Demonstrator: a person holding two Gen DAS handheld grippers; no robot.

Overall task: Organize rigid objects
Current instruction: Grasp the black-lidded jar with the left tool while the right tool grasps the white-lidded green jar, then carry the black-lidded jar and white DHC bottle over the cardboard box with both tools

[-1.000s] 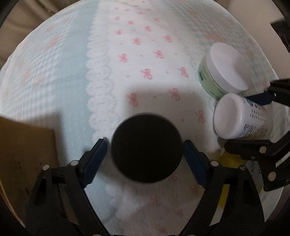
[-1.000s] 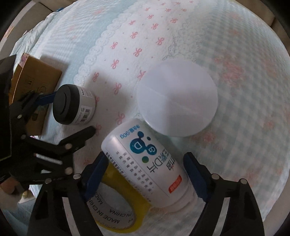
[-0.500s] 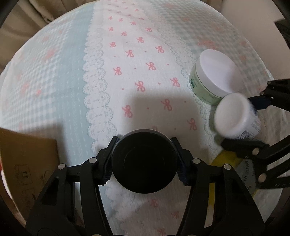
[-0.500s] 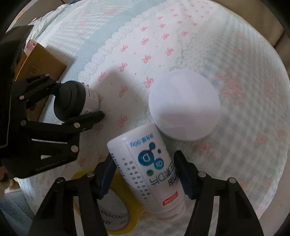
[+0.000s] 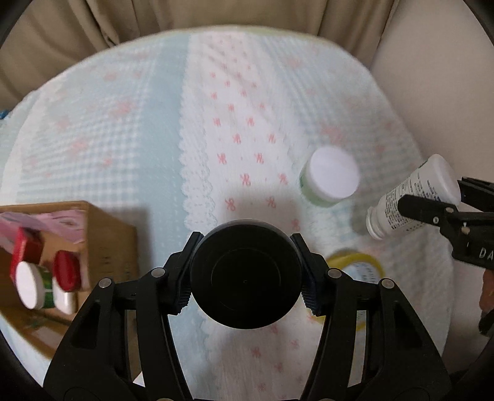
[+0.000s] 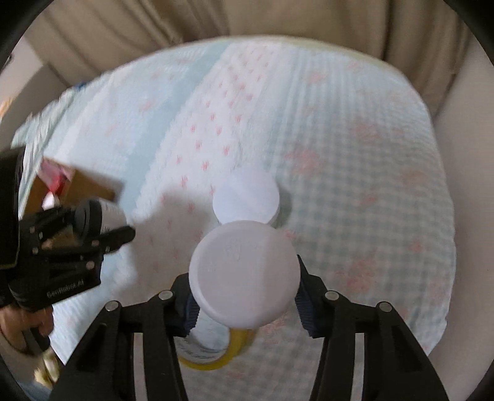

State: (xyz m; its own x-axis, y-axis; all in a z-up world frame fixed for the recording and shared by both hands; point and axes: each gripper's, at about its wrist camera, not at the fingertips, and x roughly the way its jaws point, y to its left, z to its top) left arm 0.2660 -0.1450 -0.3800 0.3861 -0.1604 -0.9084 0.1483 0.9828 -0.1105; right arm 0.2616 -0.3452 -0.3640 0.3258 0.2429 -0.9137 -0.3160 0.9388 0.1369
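Left wrist view: the left gripper (image 5: 246,271) has its fingers pressed against both sides of a black-lidded jar (image 5: 246,274), held clear above the bedspread (image 5: 129,129). A cardboard box (image 5: 102,234) lies at the left on the bedspread; inside it are a red carton (image 5: 24,251), a white-lidded jar with a green label (image 5: 31,290) and a red-capped jar (image 5: 66,271). A white-lidded tub (image 5: 330,177) stands on the bedspread to the right of centre, and a roll of yellow tape (image 5: 361,271) lies flat nearer the camera, partly hidden by the right-hand finger. At the right edge the right gripper (image 5: 444,203) clamps a white bottle (image 5: 410,197) with printed text, tilted and off the surface

Right wrist view: the right gripper (image 6: 244,296) has its fingers closed on the white bottle (image 6: 244,274), whose round end faces the camera. Just beyond it stands the white-lidded tub (image 6: 247,197); the yellow tape (image 6: 213,354) lies below the bottle. At the left the left gripper (image 6: 102,228) holds the black-lidded jar (image 6: 98,216) near the cardboard box (image 6: 89,185). Beige curtains (image 6: 216,18) hang behind the bed
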